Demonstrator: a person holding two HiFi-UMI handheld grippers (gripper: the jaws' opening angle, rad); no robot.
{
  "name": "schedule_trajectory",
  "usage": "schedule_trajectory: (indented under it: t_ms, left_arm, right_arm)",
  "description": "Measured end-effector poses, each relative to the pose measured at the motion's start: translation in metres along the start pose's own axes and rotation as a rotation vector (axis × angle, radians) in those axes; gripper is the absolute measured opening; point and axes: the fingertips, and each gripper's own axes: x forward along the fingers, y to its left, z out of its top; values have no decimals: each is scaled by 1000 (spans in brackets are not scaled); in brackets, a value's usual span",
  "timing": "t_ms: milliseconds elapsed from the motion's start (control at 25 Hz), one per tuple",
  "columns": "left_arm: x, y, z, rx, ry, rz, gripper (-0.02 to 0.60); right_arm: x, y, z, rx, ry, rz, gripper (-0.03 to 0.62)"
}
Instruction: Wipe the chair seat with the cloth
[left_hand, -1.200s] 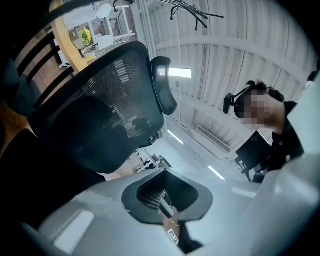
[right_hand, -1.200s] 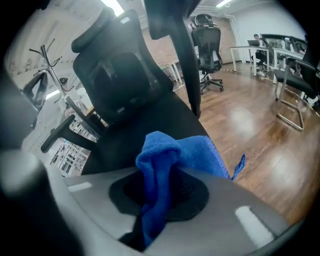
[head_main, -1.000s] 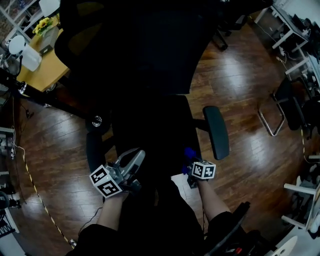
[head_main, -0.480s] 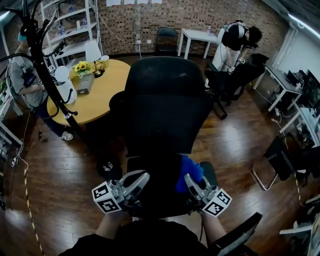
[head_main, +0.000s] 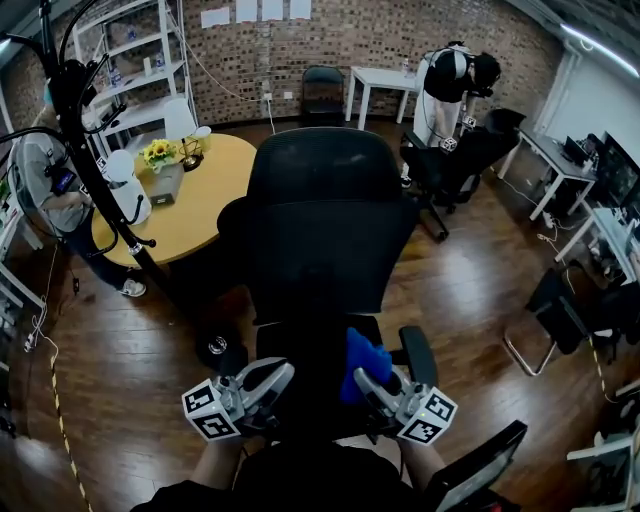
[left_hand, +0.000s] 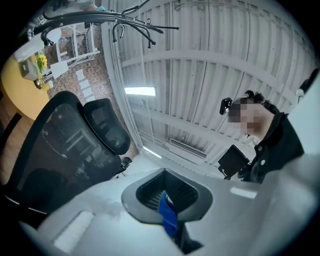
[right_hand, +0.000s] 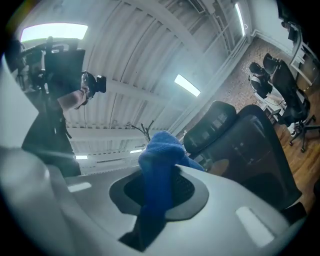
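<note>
at the far left a person (head_main: 40, 175) stands by a tall black coat rack (head_main: 75, 110). next to them is a round yellow bench (head_main: 205, 195) with yellow flowers (head_main: 158, 152) on it.

low down, the left gripper (head_main: 280, 372) is held over the left front edge of the chair seat (head_main: 305, 350). its jaws look pressed together. in the left gripper view a small blue bit (left_hand: 168, 220) shows in the slot between them, and i cannot tell what it is. this gripper tips up at the roof.

the black chair (head_main: 330, 230) stands in the middle on the brown wood floor (head_main: 470, 290), its back facing away from the person who holds the grippers.

the blue cloth (head_main: 362, 352) is over the right side of the seat, just beside the armrest (head_main: 417, 355). the right gripper (head_main: 362, 380) pinches it, and it sticks up in a bunch from the jaws. i cannot tell if it touches the seat.

far back on the right another person (head_main: 450, 80) stands near a white table (head_main: 385, 75).
</note>
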Motion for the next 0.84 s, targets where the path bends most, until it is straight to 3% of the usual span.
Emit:
schedule_trajectory:
  t_ms: [840]
  left_arm:
    - [3, 5, 3, -11, 22, 1, 3]
  right_arm:
    - [20, 8, -9, -25, 26, 9, 59]
